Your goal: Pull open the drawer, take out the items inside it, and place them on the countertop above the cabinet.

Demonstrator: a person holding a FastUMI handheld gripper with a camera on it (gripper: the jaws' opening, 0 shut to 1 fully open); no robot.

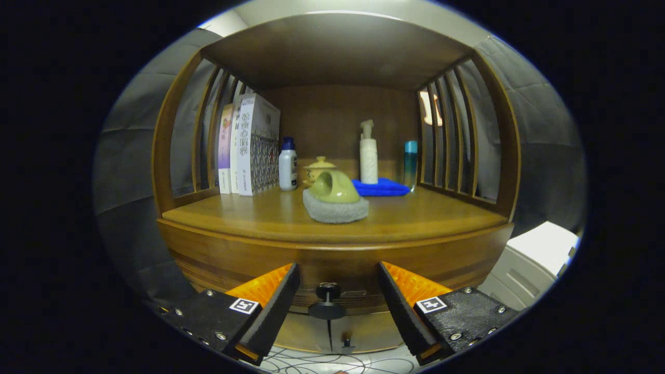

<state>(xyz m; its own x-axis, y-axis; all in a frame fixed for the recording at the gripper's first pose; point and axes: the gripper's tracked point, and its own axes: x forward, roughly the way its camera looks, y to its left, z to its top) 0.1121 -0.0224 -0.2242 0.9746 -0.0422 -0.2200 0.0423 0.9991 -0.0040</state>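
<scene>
Gripper view: I have the gripper (337, 304) with jaws spread wide, holding nothing, either side of the small dark round drawer knob (327, 292); the wooden drawer front (234, 254) sits closed; above, a green-handled grey scrubbing pad (335, 200) rests on the brown wooden desk (415, 218).

1. The drawer (332, 283) front sits partly behind the gripper (337, 298) fingers (275, 304), which stand apart on either side of its knob (328, 292); whatever lies inside is hidden.
2. The lidded jar (319, 169) is half covered by the green scrubber (335, 200) in front of it.
3. The white pump bottle (368, 156) hides part of the blue cloth (382, 188).
4. The white appliance (535, 259) beside the cabinet is cut off.
</scene>
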